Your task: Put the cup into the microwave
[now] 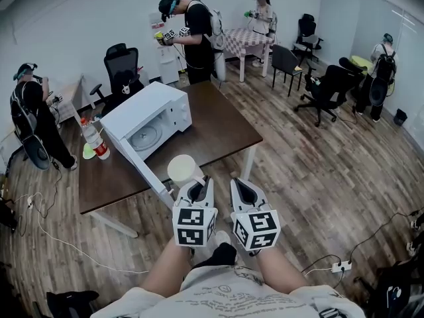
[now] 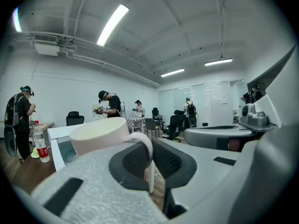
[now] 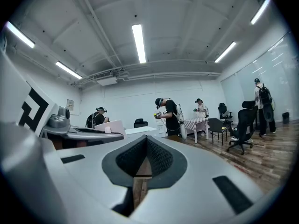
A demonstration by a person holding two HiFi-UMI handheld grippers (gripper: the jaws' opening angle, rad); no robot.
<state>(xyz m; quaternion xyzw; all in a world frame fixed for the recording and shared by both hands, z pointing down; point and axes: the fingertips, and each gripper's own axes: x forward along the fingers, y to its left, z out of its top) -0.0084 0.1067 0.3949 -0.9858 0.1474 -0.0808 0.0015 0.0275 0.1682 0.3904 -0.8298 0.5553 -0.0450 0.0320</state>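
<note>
- 1 person [image 1: 30,111] stands at the far left, beside the end of the 1 brown table [image 1: 218,128].
- 1 bottle [image 1: 95,140] with a red label stands upright on the table's left part, just left of the microwave.
- 1 white microwave [image 1: 156,105] sits on the table. Its door [image 1: 142,164] is swung wide open and the round glass plate [image 1: 144,136] inside shows.
- 1 white cup [image 1: 185,169] is held in the air in front of the table's near edge, just beside the outer end of the open door. It is outside the microwave and upright.
- The left gripper [image 1: 197,183] has its 2 jaws closed on the cup's handle [image 2: 145,149], and the cup's body [image 2: 99,134] sits to the left of the jaws.
- The right gripper [image 1: 244,189] hangs just beside the left one. Its 2 jaws are pressed together with nothing between them [image 3: 142,160].
- 3 more people stand farther back: 1 behind the table [image 1: 195,38], 1 by a checkered table [image 1: 263,13], and 1 at the far right [image 1: 381,71].
</note>
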